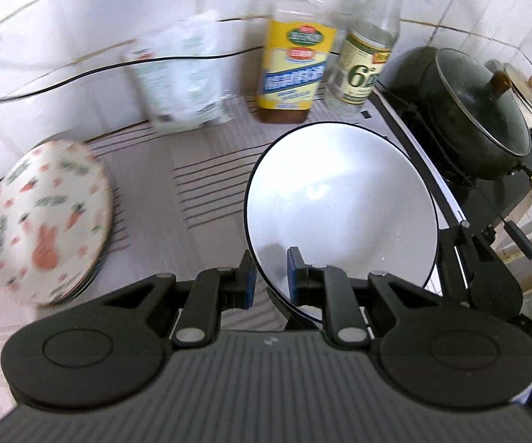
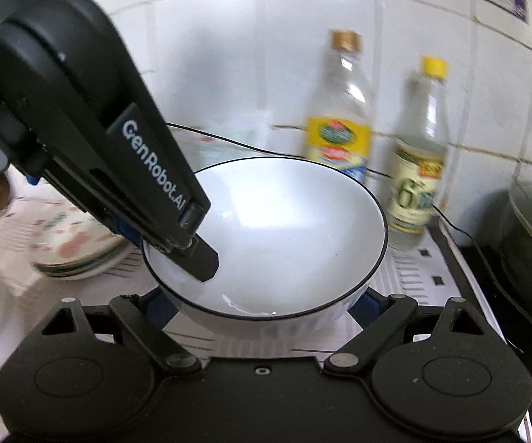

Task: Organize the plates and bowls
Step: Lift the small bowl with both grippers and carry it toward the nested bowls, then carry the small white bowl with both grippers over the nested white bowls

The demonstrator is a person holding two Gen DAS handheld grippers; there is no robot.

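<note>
Both the left gripper, clamped on its rim, and the right gripper, jaws spread around its base, carry a white bowl above the tabletop, not yet beside the stacked patterned plates.

tongs: black linkage arms | blue pads | silver rivets | white "GenRobot.AI" lettering

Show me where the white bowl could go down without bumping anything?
Bare striped counter lies between the carrot-print plate stack and the white bowl, in front of the packet. It is crowded at the back by the two bottles and beside the stove with the lidded wok.
</note>
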